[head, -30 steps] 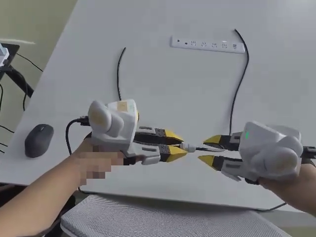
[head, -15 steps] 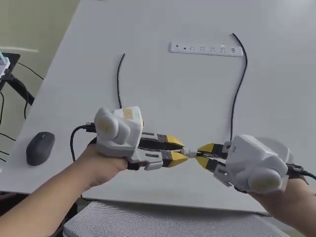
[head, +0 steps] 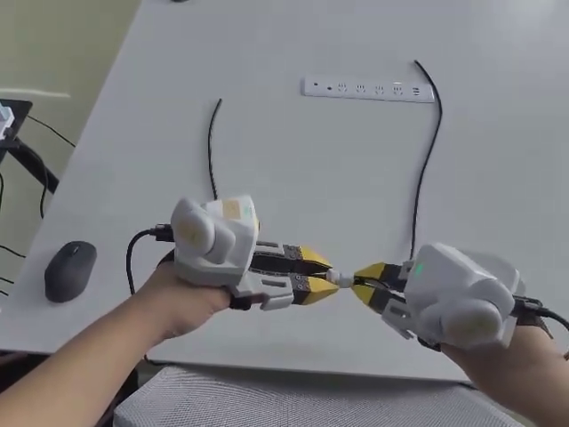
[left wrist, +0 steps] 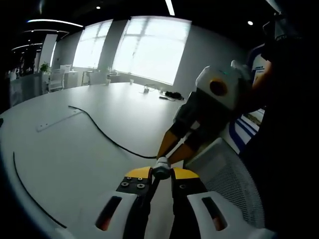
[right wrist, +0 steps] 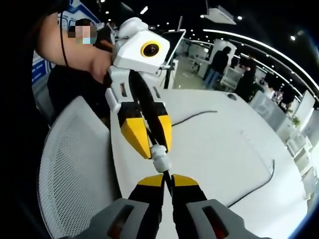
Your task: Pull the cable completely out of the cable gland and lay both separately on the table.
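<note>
White table [head: 311,160] under everything, and an office with big windows [left wrist: 144,50] behind it in the left gripper view. My left gripper [head: 331,277] is clamped tight on the little white cable gland [head: 340,278], holding it in the air over the near edge of the table. My right gripper [head: 360,283] meets it nose to nose from 3 o'clock, jaws pinched together on the thin black cable [right wrist: 168,183] right where it leaves the gland. The two sets of tips almost touch, and the cable isn't out of the gland yet. On the table there's a power strip [head: 369,89] at 12 o'clock with its black cord [head: 427,160] running down toward me. A loose black wire [head: 212,151] lies at 11 and a mouse [head: 69,269] at 9. A mesh chair [head: 293,396] sits at 6, below my hands.
</note>
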Action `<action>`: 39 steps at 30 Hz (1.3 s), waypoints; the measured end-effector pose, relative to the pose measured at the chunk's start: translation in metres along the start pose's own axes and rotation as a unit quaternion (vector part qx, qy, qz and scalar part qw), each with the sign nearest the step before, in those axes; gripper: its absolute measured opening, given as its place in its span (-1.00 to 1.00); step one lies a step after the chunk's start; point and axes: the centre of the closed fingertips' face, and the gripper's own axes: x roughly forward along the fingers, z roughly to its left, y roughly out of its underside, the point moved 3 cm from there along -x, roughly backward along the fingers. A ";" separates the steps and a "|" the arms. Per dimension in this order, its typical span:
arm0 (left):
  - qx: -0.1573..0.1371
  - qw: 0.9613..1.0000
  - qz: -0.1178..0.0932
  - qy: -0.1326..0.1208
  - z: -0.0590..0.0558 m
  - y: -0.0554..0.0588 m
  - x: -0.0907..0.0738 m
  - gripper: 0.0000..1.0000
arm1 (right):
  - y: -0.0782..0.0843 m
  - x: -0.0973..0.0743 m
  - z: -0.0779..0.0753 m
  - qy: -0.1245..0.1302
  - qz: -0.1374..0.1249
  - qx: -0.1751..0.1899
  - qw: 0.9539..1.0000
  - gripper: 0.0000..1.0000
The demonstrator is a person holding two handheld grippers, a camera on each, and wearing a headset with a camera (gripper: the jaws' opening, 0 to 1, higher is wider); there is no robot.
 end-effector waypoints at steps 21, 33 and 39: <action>-0.006 1.000 -0.004 -0.015 0.001 0.000 -0.001 -0.71 | 0.011 -0.001 -0.007 0.004 0.001 0.055 0.998 -1.00; -0.011 1.000 -0.006 -0.017 0.002 -0.002 -0.002 -0.71 | 0.024 0.001 -0.015 0.020 0.014 0.076 0.997 -1.00; -0.015 1.000 -0.011 -0.015 0.002 -0.004 -0.001 -0.71 | 0.039 0.000 -0.027 0.038 0.022 0.113 0.993 -1.00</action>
